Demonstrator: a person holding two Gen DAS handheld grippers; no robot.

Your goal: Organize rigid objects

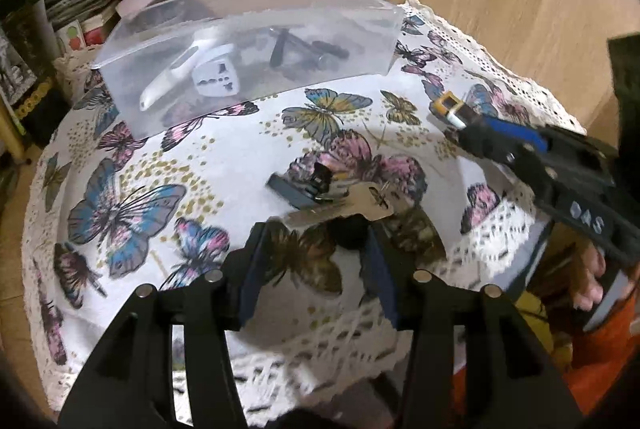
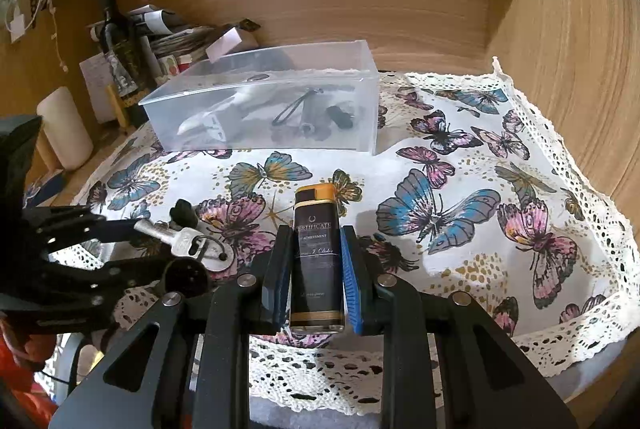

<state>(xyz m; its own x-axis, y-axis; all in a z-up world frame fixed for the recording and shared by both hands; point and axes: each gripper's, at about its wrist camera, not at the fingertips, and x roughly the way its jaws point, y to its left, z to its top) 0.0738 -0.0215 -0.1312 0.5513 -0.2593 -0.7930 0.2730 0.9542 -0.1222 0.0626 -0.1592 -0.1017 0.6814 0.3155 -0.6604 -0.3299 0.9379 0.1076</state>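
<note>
Left wrist view blurs the bunch of keys (image 1: 340, 205) just past the fingertips of the left gripper (image 1: 316, 253), whose jaws stand apart and empty; a dark round piece between the tips is hard to make out. Right gripper (image 2: 312, 269) is clamped on a black lighter (image 2: 316, 253) with an orange top — its lettering shows only in the right wrist view. Beyond both grippers a clear plastic box (image 2: 360, 69) holds hazy white and dark items.

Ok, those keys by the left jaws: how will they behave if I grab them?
The keys look like stiff metal on a ring with a black fob, so they would probably dangle and swing. Lying flat on the cloth, they may slide instead of lifting.
</note>
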